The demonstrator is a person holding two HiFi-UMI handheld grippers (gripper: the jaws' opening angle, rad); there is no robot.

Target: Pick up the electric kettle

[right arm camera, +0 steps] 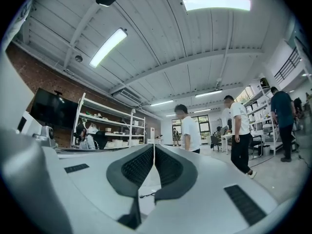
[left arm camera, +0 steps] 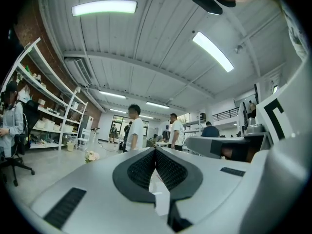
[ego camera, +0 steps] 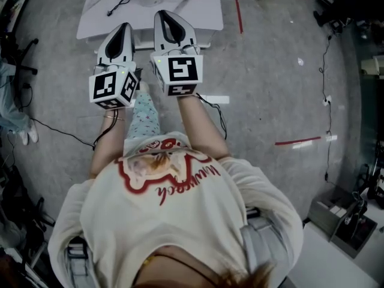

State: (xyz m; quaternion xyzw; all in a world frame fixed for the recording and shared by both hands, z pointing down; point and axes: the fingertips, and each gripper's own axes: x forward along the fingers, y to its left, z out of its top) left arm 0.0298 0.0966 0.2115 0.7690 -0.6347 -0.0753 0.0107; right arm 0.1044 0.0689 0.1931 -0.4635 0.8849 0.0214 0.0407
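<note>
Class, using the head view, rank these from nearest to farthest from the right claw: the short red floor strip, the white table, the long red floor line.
1. White table, at the right claw's tips.
2. Long red floor line, just right of the table.
3. Short red floor strip, far off, lower right.

The person wears a cream T-shirt (ego camera: 198, 221) with short sleeves; it has a red printed picture and red lettering on the chest. The trousers (ego camera: 144, 120) are light with small green dots. Grey straps (ego camera: 259, 245) lie over the shoulders. The left gripper (ego camera: 125, 25) and the right gripper (ego camera: 164, 13) have pale grey shells and black ribbed pads (left arm camera: 142, 169). Each one carries a cube (ego camera: 113, 87) with black-and-white square markers.
</note>
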